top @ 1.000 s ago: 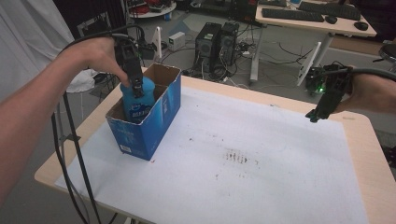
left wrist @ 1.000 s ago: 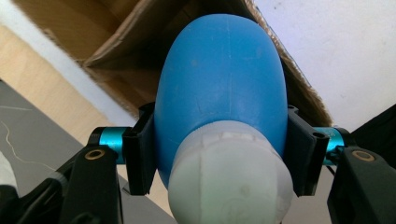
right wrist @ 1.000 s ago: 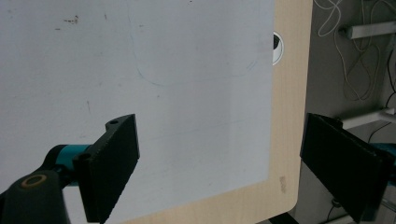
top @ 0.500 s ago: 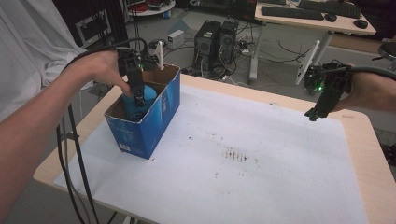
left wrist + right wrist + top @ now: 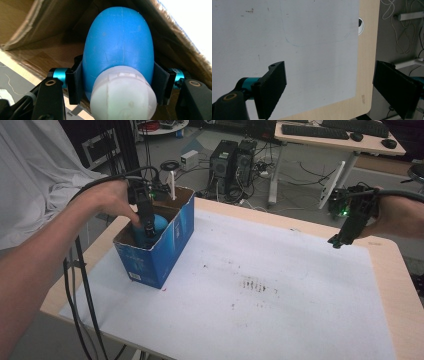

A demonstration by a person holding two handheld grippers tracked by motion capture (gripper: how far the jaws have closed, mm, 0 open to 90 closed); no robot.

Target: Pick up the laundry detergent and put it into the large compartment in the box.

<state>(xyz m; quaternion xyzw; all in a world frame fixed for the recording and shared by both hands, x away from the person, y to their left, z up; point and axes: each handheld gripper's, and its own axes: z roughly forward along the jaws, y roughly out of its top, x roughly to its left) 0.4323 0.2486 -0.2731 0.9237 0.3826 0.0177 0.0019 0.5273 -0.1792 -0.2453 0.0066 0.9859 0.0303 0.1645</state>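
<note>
A blue cardboard box (image 5: pixel 165 251) stands open-topped at the table's left side. My left gripper (image 5: pixel 149 231) reaches down into it, shut on a blue bottle (image 5: pixel 159 223) with a white cap. In the left gripper view the two black pads press the blue bottle (image 5: pixel 118 47) on both sides just above its white cap (image 5: pixel 123 96), with the box's brown inner walls (image 5: pixel 37 27) all around. My right gripper (image 5: pixel 339 241) hangs over the table's far right corner, and its jaws stand wide apart with nothing between them (image 5: pixel 329 92).
A white sheet (image 5: pixel 260 285) with dark smudges covers the wooden table (image 5: pixel 390 255). Below the right gripper lie the table's edge and corner (image 5: pixel 365 75). Computer towers (image 5: pixel 232 162), cables and a desk stand on the floor behind. A black cable (image 5: pixel 75 285) trails down at the left.
My left gripper has gone down into the box with the blue bottle, which now sits lower between the walls. The right gripper has stayed where it was.
</note>
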